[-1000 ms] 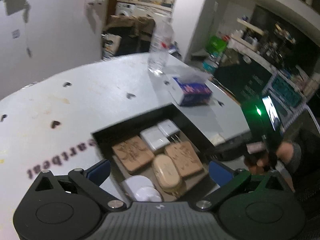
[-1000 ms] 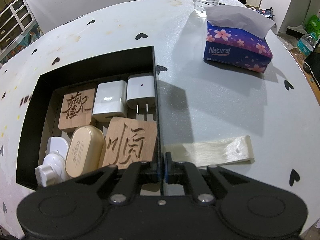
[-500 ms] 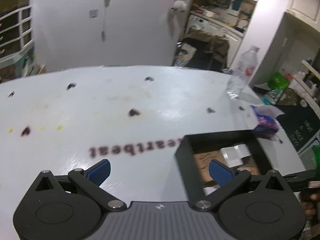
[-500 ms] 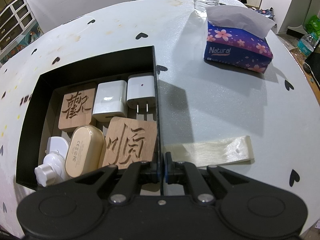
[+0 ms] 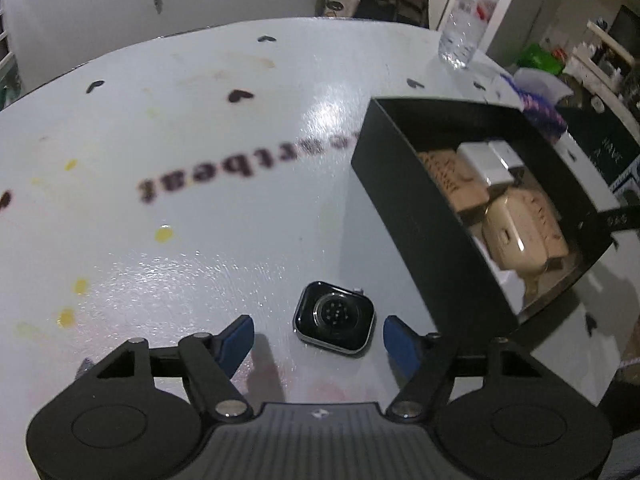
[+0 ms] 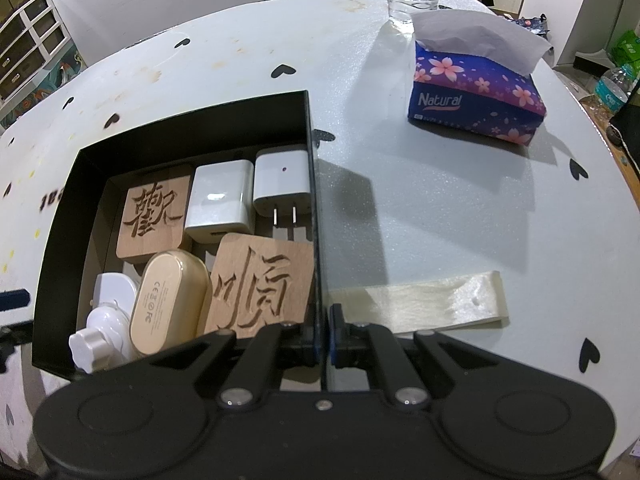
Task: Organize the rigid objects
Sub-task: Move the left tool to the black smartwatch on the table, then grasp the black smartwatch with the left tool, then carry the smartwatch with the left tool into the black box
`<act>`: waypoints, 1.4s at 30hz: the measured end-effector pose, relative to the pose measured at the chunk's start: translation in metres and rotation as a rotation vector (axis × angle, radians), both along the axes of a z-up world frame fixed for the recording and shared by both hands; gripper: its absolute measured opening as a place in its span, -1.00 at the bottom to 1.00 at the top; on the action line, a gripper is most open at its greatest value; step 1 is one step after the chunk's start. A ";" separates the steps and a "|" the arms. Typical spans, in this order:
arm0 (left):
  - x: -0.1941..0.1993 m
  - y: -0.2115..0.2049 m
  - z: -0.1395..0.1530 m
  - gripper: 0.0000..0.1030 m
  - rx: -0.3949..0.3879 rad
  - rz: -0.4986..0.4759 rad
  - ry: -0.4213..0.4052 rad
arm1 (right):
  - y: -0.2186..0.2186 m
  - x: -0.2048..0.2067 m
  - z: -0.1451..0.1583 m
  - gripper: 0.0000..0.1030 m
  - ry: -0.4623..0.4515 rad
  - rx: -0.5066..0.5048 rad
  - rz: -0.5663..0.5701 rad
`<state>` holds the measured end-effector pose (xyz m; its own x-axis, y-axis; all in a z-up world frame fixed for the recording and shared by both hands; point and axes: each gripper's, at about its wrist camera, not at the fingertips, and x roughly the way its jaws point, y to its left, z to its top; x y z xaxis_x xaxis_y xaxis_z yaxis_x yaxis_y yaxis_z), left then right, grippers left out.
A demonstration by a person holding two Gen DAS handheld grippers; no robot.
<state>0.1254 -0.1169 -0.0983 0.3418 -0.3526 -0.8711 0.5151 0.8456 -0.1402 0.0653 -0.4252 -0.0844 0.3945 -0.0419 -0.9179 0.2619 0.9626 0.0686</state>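
Jaws of the left gripper [image 5: 318, 334] gape around a black square watch body [image 5: 335, 319] for pickup, while the right gripper [image 6: 322, 332] clamps the black rectangular box [image 6: 313, 184] wall steady.

You are working in a lived-in home, at a white table [image 6: 440, 208] printed with small black hearts. On it stand a flowered tissue box [image 6: 476, 96] and a water bottle [image 5: 468, 16], upper right of both views. White drawers [image 6: 28, 44] line the wall at the upper left of the right view, and cluttered shelves [image 5: 600, 52] fill the far right of the left view.
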 end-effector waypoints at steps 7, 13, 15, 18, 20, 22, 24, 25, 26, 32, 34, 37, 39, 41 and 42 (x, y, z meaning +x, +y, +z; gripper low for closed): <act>0.002 -0.013 -0.006 0.18 0.019 -0.083 -0.059 | 0.001 0.000 -0.001 -0.90 0.001 0.002 -0.001; 0.002 -0.020 -0.004 -0.08 0.047 -0.127 -0.072 | 0.001 -0.001 -0.001 -0.90 0.003 0.003 -0.002; 0.003 -0.019 -0.003 -0.09 0.048 -0.122 -0.066 | 0.002 -0.001 -0.002 -0.90 0.005 0.003 -0.002; 0.005 -0.014 -0.001 -0.09 0.045 -0.089 -0.068 | 0.001 0.000 -0.004 -0.90 0.010 0.003 0.000; 0.008 -0.010 0.008 -0.09 0.025 -0.060 -0.083 | 0.001 0.000 -0.004 -0.90 0.011 0.005 0.000; 0.012 -0.008 0.021 -0.09 0.001 -0.043 -0.106 | 0.001 0.000 -0.004 -0.90 0.011 0.006 -0.002; 0.016 -0.009 0.038 -0.09 -0.016 -0.043 -0.143 | 0.001 0.000 -0.004 -0.90 0.012 0.004 0.001; 0.017 -0.012 0.047 -0.09 -0.027 -0.052 -0.160 | 0.000 0.000 -0.004 -0.90 0.011 0.004 0.001; 0.019 -0.016 0.056 -0.09 -0.038 -0.062 -0.180 | 0.000 0.000 -0.004 -0.90 0.011 0.005 0.000; 0.027 -0.055 0.082 -0.09 -0.101 -0.131 -0.215 | 0.001 -0.001 -0.003 -0.91 0.006 0.000 -0.001; 0.028 -0.071 0.081 -0.09 -0.104 -0.156 -0.210 | 0.001 -0.001 -0.003 -0.91 0.006 0.001 -0.002; 0.027 -0.097 0.076 -0.09 -0.098 -0.211 -0.206 | 0.000 -0.002 -0.002 -0.91 0.004 0.001 -0.003; 0.028 -0.111 0.070 -0.09 -0.084 -0.238 -0.196 | 0.000 -0.002 -0.002 -0.91 0.003 0.001 -0.005; 0.030 -0.121 0.061 -0.09 -0.070 -0.253 -0.181 | 0.001 -0.002 -0.002 -0.91 0.004 -0.003 -0.003; 0.031 -0.125 0.057 -0.09 -0.064 -0.257 -0.174 | 0.001 -0.002 -0.002 -0.91 0.004 -0.004 -0.003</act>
